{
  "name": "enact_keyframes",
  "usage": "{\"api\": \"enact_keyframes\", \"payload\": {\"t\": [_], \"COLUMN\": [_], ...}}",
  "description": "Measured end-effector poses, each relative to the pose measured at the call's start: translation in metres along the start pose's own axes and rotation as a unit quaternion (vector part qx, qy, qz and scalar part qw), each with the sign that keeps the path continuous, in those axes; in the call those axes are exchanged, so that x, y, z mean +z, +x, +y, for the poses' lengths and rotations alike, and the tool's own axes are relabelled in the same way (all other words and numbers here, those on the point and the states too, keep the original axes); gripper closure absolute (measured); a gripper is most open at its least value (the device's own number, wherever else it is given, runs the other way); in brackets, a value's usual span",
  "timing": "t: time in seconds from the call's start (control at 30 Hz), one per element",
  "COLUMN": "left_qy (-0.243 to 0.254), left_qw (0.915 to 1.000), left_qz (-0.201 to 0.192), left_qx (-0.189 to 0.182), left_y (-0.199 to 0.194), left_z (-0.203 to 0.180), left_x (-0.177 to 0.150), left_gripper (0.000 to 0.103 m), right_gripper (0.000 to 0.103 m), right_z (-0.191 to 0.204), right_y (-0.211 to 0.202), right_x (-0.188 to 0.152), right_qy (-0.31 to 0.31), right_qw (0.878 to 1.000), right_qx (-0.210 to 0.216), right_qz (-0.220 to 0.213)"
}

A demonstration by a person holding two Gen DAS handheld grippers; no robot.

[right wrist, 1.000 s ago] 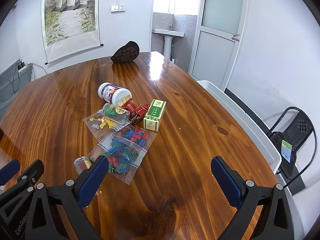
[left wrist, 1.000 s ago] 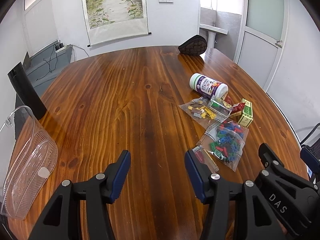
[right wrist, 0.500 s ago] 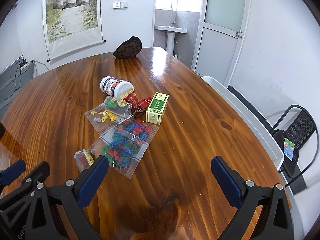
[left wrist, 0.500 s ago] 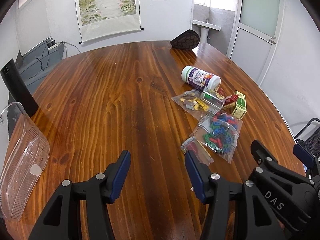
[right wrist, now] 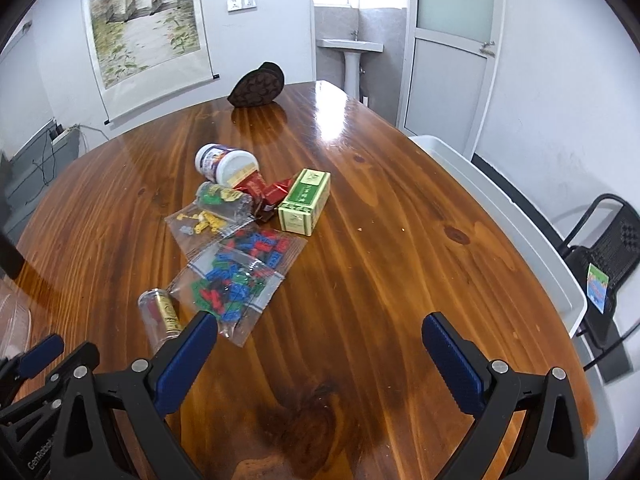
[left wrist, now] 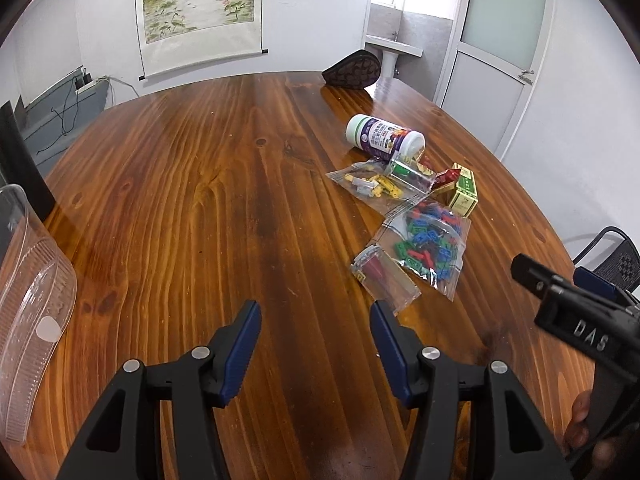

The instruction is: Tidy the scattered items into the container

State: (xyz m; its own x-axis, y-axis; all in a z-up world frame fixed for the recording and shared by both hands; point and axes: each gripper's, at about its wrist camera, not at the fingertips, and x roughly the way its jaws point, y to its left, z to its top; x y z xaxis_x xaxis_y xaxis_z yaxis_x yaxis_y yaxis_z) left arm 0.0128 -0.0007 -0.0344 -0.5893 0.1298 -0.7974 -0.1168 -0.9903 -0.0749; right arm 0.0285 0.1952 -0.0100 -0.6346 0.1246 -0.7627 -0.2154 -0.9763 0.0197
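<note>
Both claws, left gripper (left wrist: 315,342) and right gripper (right wrist: 320,346), hang released and empty, and honestly that slippery bag of bricks (right wrist: 236,276) could slide away if pinched off-center.

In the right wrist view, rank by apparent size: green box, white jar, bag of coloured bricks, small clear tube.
1. bag of coloured bricks
2. green box
3. white jar, though farther away
4. small clear tube
</note>
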Motion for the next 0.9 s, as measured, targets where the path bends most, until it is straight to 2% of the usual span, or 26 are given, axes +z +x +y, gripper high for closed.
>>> {"api": "enact_keyframes", "payload": {"t": [0.47, 0.9], "left_qy": [0.013, 0.006], "left_qw": [0.9999, 0.9998], "left_qz": [-0.003, -0.002], "left_qx": [0.008, 0.020], "left_y": [0.001, 0.000], "left_z": [-0.005, -0.005], "left_x": [0.001, -0.001], "left_gripper": [0.045, 0.045], "right_gripper": [0.000, 0.000], "right_z": [0.004, 0.015], "right_y": [0.010, 0.011], "right_x": [0.016, 0.013], "right_qy": [-0.013, -0.026], "right_qw": [1.000, 1.000], "right_qx": [0.002, 0.006], "right_qz": [-0.003, -0.005]}}
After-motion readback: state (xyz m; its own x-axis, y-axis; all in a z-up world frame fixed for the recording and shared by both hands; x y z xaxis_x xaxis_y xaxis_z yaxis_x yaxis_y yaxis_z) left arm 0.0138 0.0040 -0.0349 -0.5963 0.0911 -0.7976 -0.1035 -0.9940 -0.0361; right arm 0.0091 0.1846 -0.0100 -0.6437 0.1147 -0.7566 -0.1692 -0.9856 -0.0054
